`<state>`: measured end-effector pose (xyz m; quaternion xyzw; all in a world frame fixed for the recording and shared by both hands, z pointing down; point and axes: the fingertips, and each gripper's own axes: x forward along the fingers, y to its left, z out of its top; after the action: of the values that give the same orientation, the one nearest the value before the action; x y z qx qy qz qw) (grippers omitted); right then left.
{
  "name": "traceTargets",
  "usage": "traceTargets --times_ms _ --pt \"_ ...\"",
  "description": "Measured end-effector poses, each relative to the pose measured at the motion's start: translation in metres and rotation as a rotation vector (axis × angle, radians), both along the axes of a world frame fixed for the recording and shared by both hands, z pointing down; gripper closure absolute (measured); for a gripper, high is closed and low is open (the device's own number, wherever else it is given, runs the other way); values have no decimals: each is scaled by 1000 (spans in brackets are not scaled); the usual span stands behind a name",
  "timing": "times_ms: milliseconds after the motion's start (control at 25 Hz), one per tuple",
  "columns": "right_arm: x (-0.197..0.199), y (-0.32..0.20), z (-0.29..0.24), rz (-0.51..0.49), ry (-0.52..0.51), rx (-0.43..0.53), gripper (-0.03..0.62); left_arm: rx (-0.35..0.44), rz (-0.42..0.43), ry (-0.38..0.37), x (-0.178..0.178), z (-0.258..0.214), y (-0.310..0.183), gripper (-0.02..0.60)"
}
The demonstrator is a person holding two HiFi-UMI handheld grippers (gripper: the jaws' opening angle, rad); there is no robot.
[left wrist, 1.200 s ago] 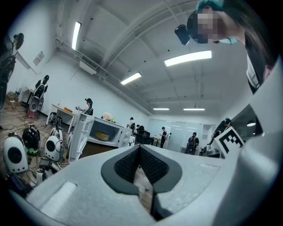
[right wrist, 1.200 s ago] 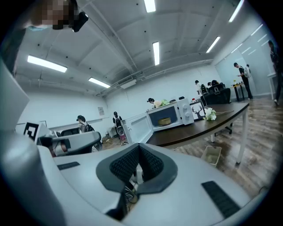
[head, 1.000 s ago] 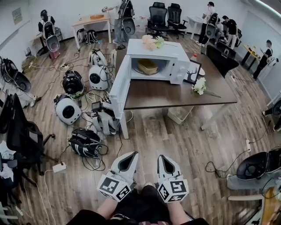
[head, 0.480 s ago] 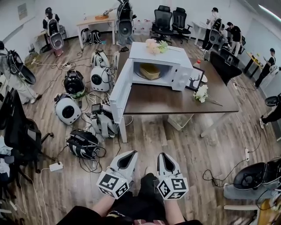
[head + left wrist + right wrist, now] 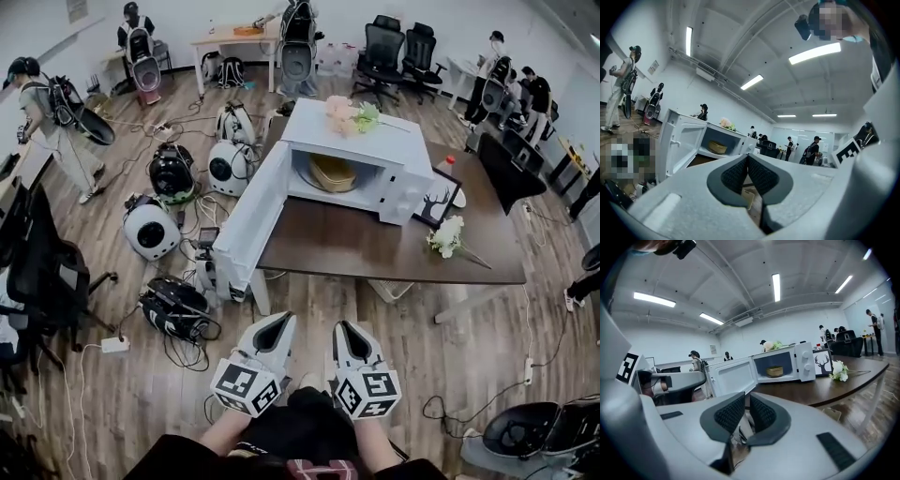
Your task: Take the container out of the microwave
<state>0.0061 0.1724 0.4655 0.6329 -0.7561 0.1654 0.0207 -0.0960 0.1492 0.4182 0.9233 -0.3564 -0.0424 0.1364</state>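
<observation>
While the door (image 5: 246,225) stands swung wide, the left gripper (image 5: 278,322) hovers low with its jaws pressed together on nothing. The container (image 5: 333,173) sits inside the microwave (image 5: 401,155) (well apart from both grippers). The right gripper (image 5: 342,328) has jaws just opening narrowly, empty.

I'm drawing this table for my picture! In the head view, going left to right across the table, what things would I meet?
open white microwave door → round yellow woven container → black-framed deer picture
</observation>
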Motion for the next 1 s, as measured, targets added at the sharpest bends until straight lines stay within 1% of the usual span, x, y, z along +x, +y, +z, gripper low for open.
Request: traceTargets --times_ms 120,240,440,720,880,1000 --pt "26 -20 -4 -28 18 9 554 -4 -21 -8 28 4 -20 572" --pt "46 -33 0 -61 21 -4 554 -16 -37 -29 53 14 -32 572" --pt "71 -48 7 -94 28 -24 545 -22 -59 -58 81 21 -46 572" --pt "84 -60 16 -120 16 -50 527 -26 -56 -103 100 29 -64 572" --pt "88 -67 25 -123 7 -72 525 -57 -24 -98 108 38 -77 572" --pt "92 -77 32 -112 7 -90 525 -51 -35 -109 111 44 -90 572"
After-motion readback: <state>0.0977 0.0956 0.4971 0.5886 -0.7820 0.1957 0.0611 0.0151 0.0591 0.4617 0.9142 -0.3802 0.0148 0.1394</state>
